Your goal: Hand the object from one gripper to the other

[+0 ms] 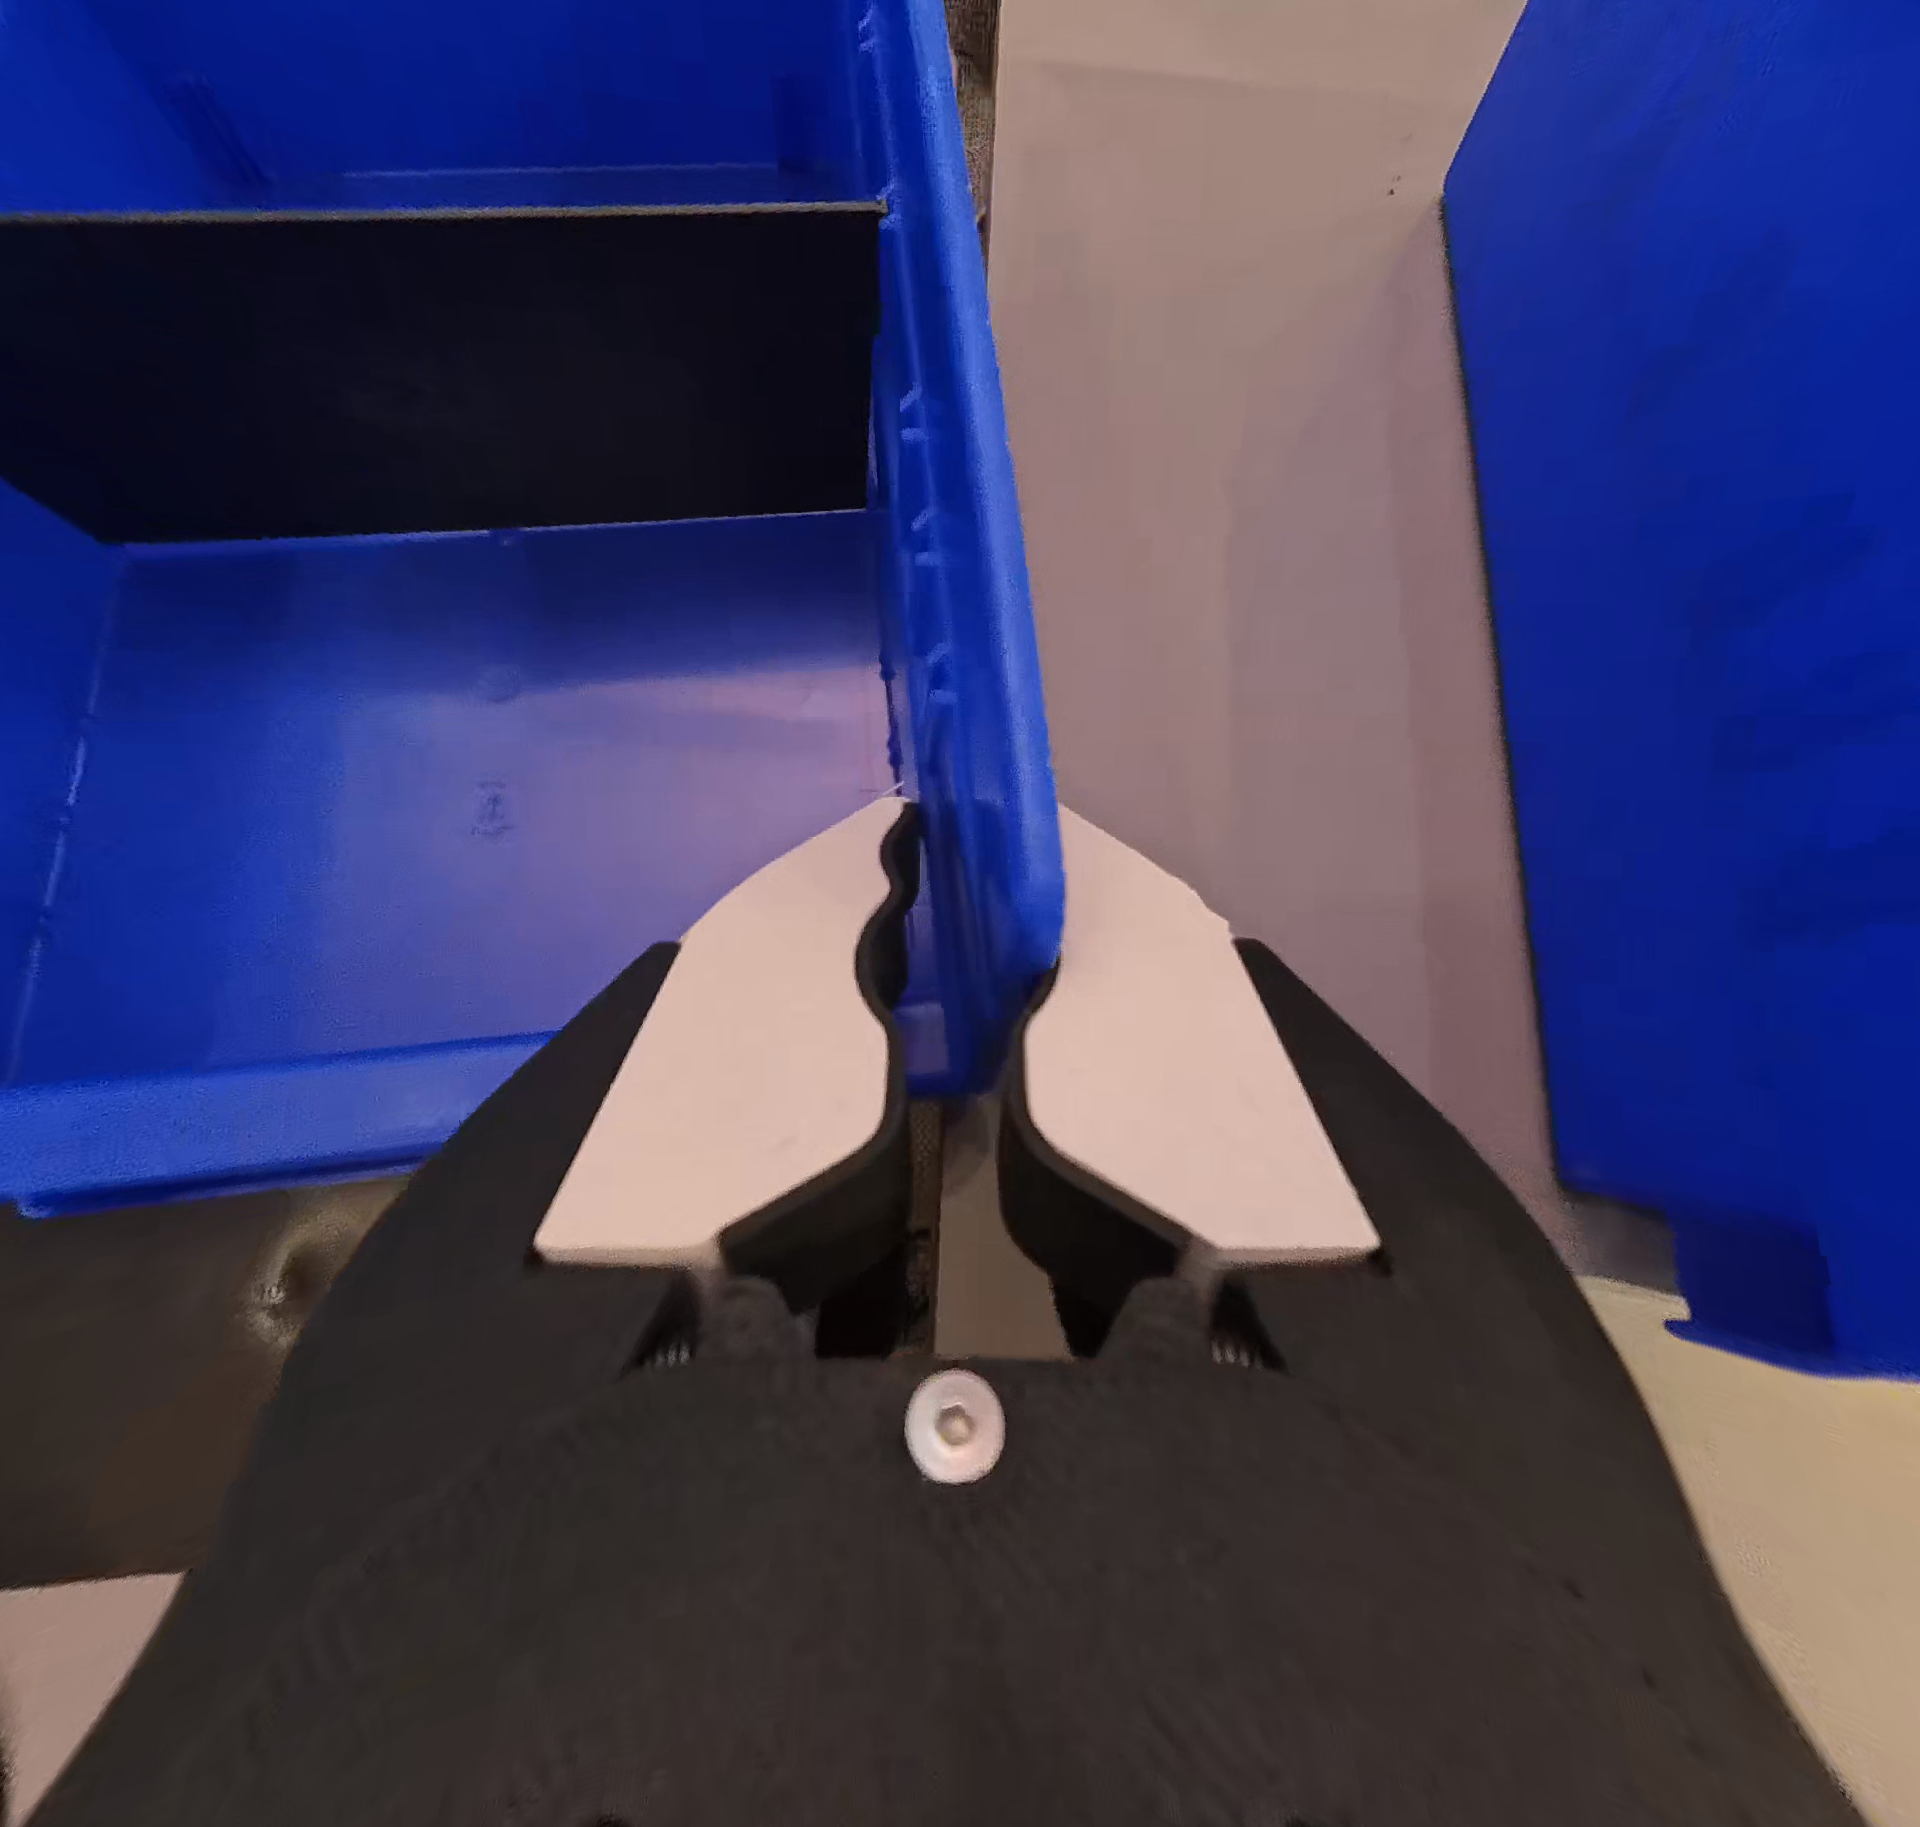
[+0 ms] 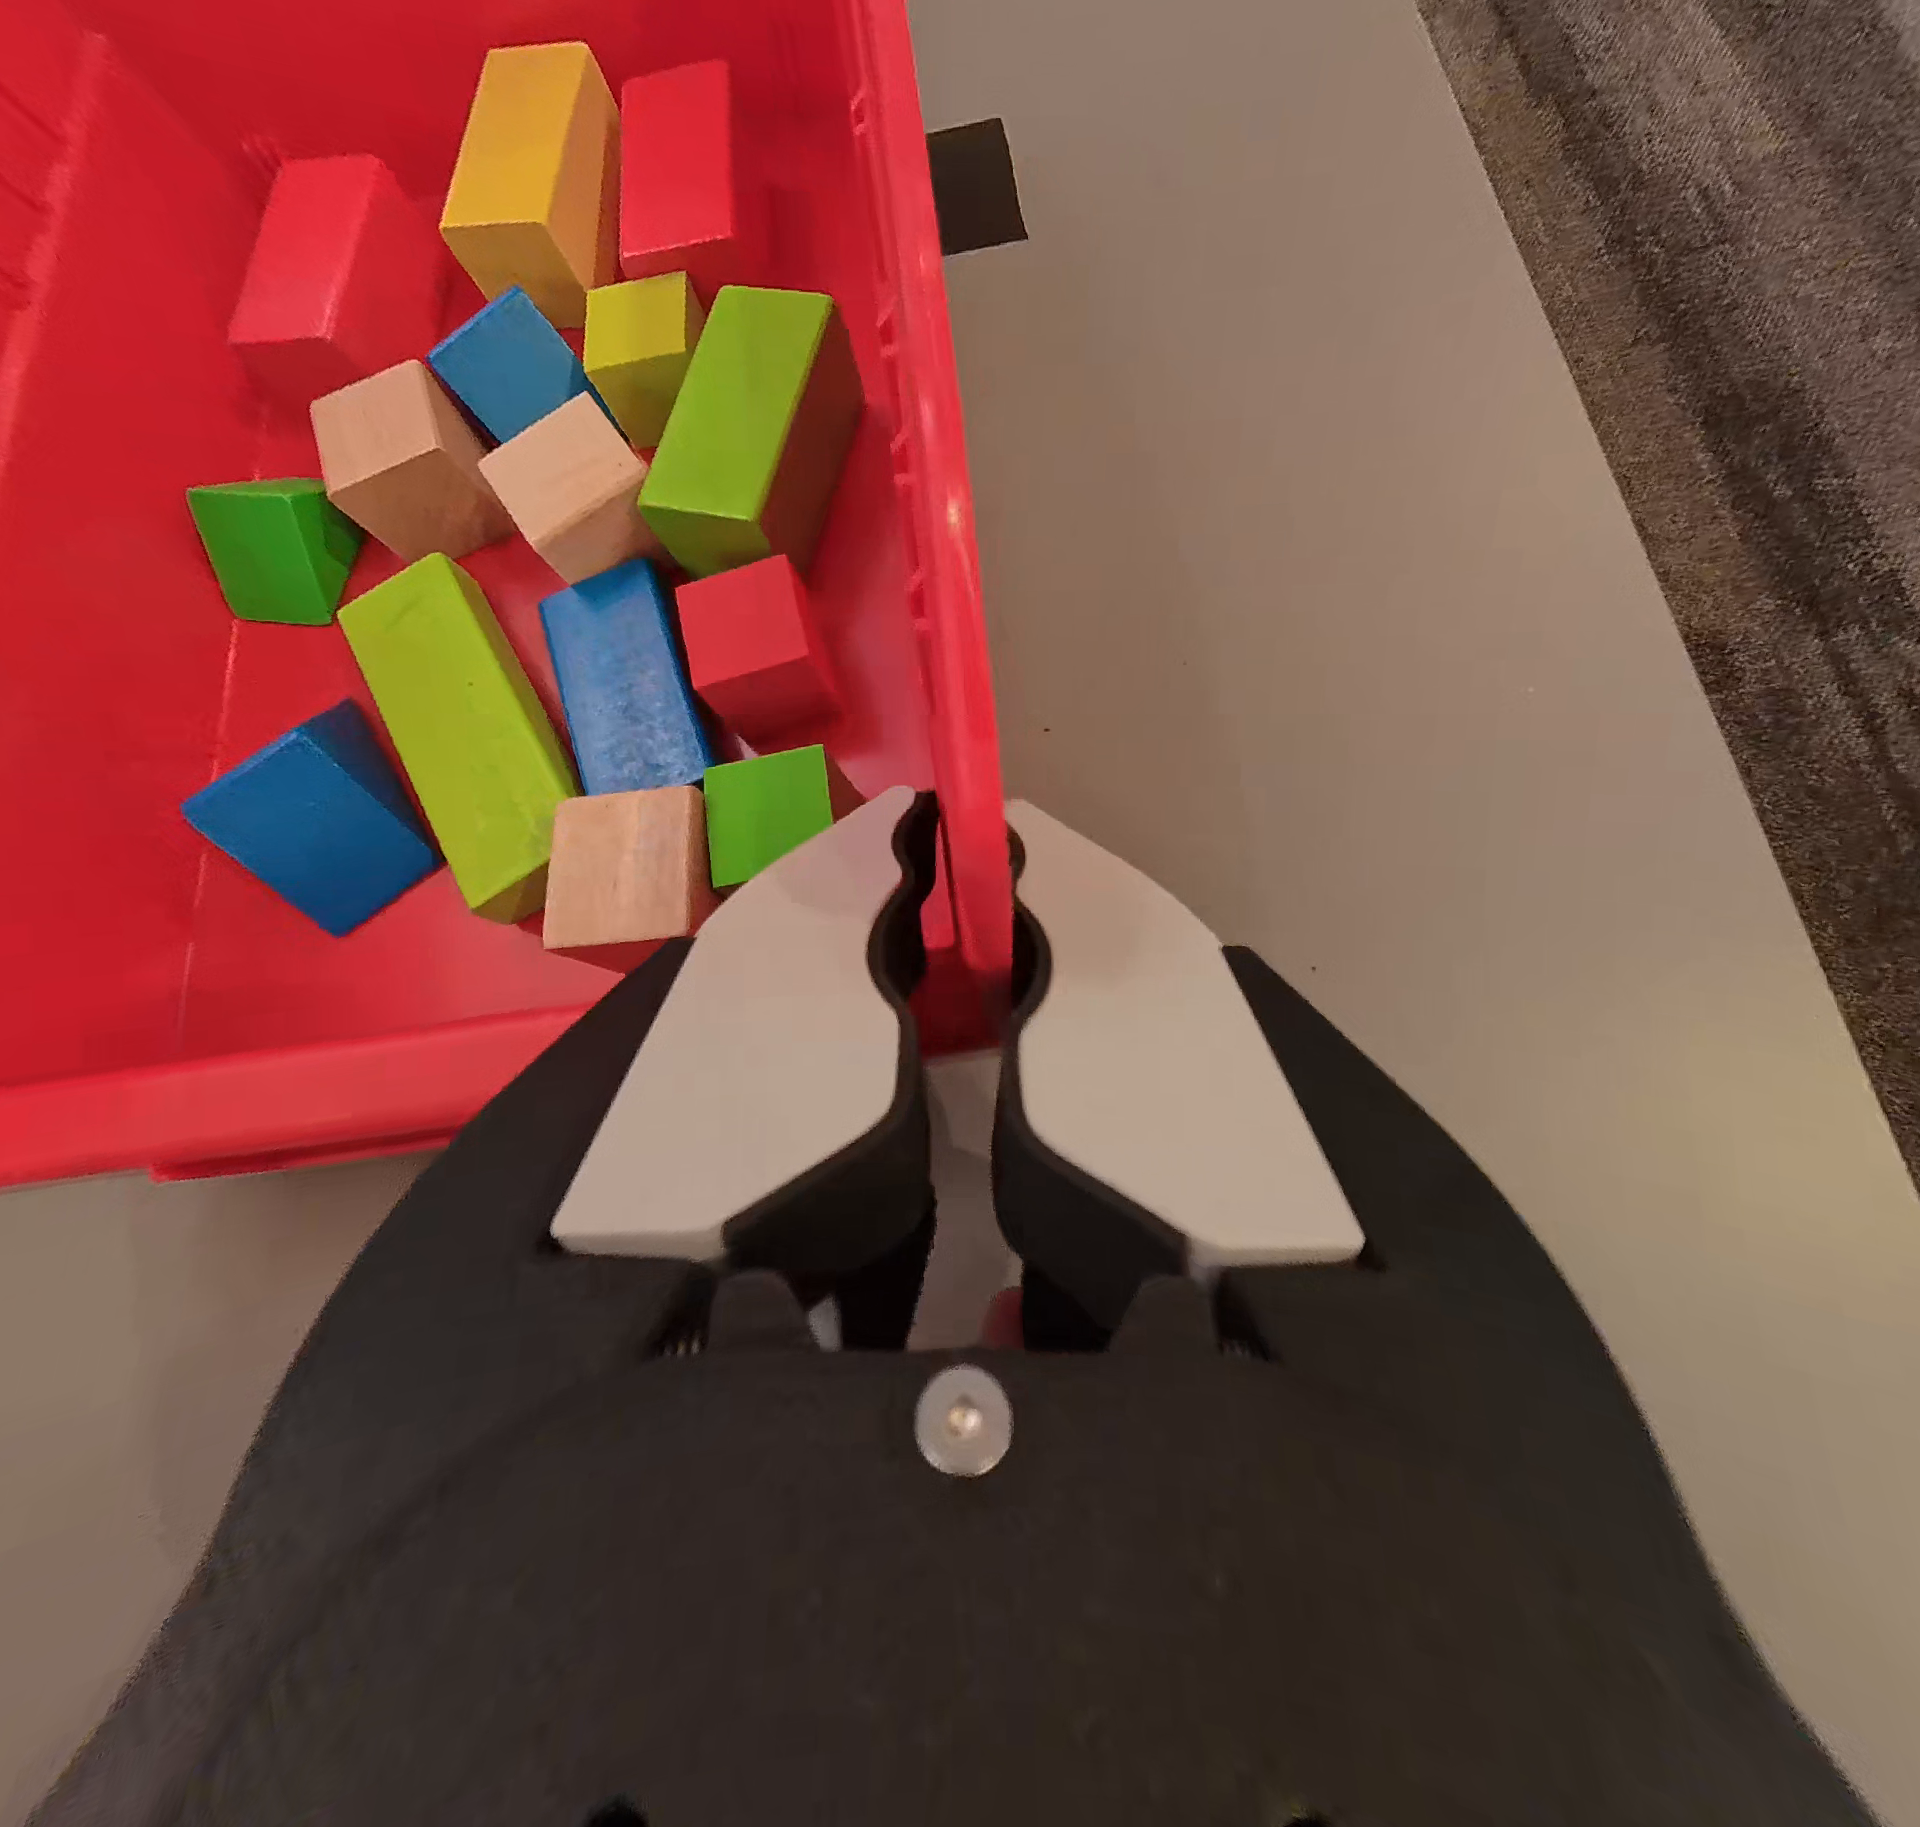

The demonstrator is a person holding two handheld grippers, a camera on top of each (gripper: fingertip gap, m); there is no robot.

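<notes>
In the left wrist view my left gripper (image 1: 982,904) is shut on the right side wall of a blue bin (image 1: 966,530), near its front corner. One pad is inside the wall and the other outside. The bin's near compartment holds nothing; a black divider (image 1: 436,375) crosses it. In the right wrist view my right gripper (image 2: 971,894) is shut on the right side wall of a red bin (image 2: 935,530), near its front corner. The red bin holds several wooden blocks (image 2: 540,551) in green, blue, red, yellow and plain wood.
A second blue bin (image 1: 1714,634) stands to the right of the first, with a strip of pale table (image 1: 1226,478) between them. A black patch (image 2: 971,182) lies by the red bin's outer wall. Pale table (image 2: 1299,634) runs right to an edge; grey carpet (image 2: 1714,323) lies beyond. The tips of one gripper are about 105 cm away from the tips of the other.
</notes>
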